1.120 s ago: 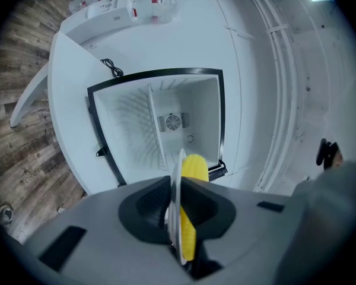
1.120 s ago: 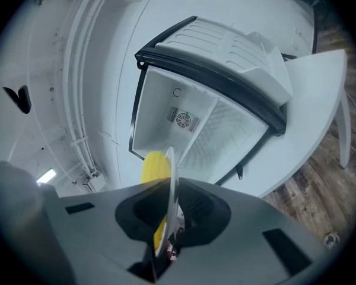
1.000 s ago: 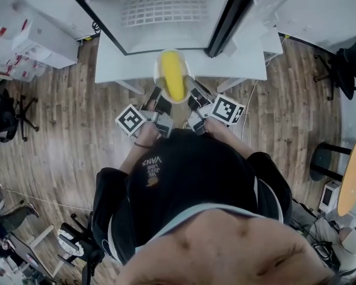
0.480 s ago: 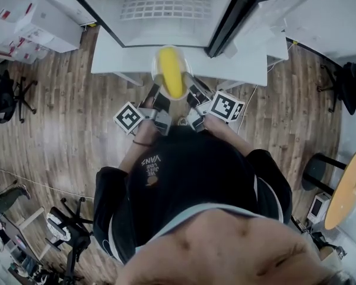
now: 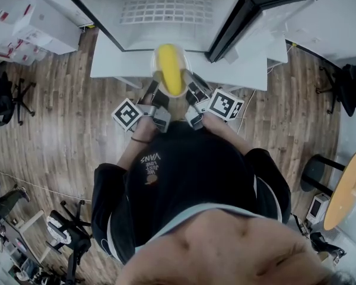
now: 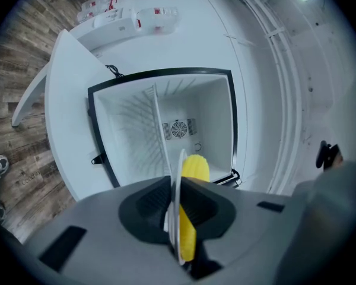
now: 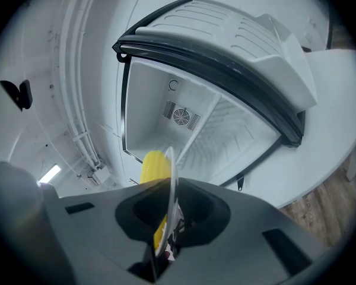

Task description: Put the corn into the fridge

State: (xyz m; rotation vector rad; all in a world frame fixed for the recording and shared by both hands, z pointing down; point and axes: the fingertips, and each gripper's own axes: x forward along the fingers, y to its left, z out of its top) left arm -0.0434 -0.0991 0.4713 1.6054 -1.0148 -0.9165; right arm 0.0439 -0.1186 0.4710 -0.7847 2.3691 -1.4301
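Note:
A yellow corn cob (image 5: 169,70) lies on a small clear plate (image 5: 155,64) held level just before the open white fridge (image 5: 166,8). My left gripper (image 5: 153,91) is shut on the plate's left rim and my right gripper (image 5: 193,90) on its right rim. In the left gripper view the plate (image 6: 180,177) stands edge-on between the jaws, the corn (image 6: 195,167) to its right, and the fridge's wire shelf (image 6: 160,135) and rear fan beyond. In the right gripper view the plate (image 7: 171,171) is also pinched edge-on, with the corn (image 7: 153,162) on its left.
The fridge sits on a white table (image 5: 118,55) and its black-rimmed door (image 5: 267,2) swings open to the right. White boxes (image 5: 32,25) lie at the far left. Office chairs (image 5: 3,103) stand on the wooden floor, and a round yellow table (image 5: 347,189) at the right.
Both grippers have carried the plate with the corn a little closer to the fridge opening. Their hold on the rim is unchanged.

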